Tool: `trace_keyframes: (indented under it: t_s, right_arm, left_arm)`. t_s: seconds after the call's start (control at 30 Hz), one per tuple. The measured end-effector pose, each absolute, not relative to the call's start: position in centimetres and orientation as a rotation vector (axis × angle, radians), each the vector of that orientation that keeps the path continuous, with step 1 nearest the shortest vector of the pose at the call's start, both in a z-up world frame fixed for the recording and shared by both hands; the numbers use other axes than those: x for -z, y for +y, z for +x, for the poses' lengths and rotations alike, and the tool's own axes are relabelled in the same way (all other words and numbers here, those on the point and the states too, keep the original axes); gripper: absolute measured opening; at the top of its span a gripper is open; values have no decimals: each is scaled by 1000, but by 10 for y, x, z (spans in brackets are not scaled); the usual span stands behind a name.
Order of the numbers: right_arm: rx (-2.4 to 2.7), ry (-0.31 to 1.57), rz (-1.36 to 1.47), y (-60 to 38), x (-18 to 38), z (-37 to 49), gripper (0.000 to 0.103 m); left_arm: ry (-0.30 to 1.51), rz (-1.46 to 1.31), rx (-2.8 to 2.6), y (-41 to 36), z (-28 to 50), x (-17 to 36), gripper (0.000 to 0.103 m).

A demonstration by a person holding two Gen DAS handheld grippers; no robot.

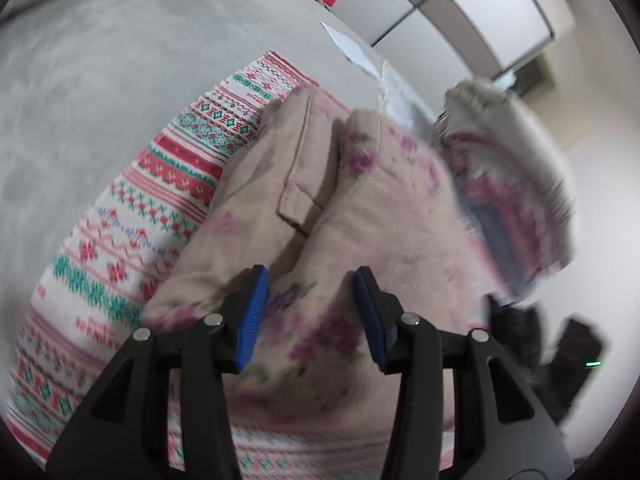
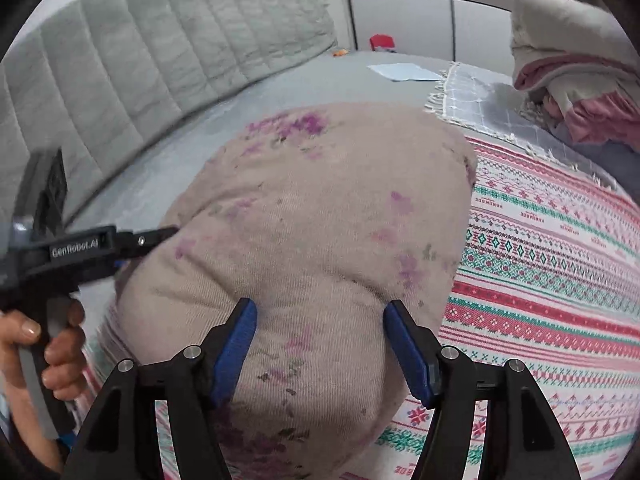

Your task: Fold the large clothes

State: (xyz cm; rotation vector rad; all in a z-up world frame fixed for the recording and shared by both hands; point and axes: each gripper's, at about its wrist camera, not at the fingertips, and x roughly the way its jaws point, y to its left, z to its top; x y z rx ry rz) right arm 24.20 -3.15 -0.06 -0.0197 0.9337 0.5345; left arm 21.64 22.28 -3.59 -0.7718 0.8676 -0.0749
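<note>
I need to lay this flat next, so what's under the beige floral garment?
The beige floral garment lies on a patterned blanket, which lies on the grey bed. Anything beneath the garment's middle is covered and cannot be seen.

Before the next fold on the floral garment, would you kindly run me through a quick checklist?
1. Left gripper has the garment between its pads: ok; firm pinch: cannot tell.
2. Right gripper straddles a garment fold: ok; whether it clamps: cannot tell.
3. Garment lies on the patterned blanket: ok.
4. Garment flat: not ok, bunched.
5. Clothes pile apart from the garment: ok.
6. Paper clear of the work: ok.
</note>
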Motion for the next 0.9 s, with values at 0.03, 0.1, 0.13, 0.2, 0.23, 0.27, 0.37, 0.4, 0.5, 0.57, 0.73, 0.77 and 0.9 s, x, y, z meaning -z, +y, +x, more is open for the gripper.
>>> trace_keyframes:
  t_s: [0.03,0.1,0.13,0.2,0.23,0.27,0.37,0.4,0.5,0.57,0.73,0.77,0.9]
  right_arm:
    - [-539,940,14,-38,-1,243,72]
    - [-545,950,86,-50,-2,246,76]
    - [-551,961,124,-55,-2,249,79]
    - [-550,980,193,-63,0,256,83]
    - [-548,985,228,-67,0,259,85]
    - [-552,987,276,-72,0,262,85]
    - [-589,1010,441,-90,2,272,85]
    - [-595,1015,481,-95,3,274,85]
    - [-597,1030,620,-114,13,282,86]
    - [-589,1046,707,-127,26,286,87]
    - [-579,1106,796,-136,61,294,90]
    - [-591,1090,800,-136,66,294,96]
    - [-638,1099,884,-138,87,303,103]
  left_arm:
    - [846,-794,80,230,209,32,53]
    - [806,-816,59,240,195,29,68]
    - [798,-821,28,243,190,29,84]
    - [792,-835,-55,249,182,34,90]
    - [812,-842,-52,251,184,39,90]
    - [834,-860,-28,251,186,45,90]
    - [871,-985,37,256,193,65,91]
    - [871,-1000,45,257,192,67,91]
    - [880,-1032,56,258,192,74,94]
    - [889,-1095,77,260,193,83,94]
    - [921,-1126,67,251,195,93,96]
    - [920,-1106,57,248,195,91,96]
    - [916,-1075,39,243,196,90,96]
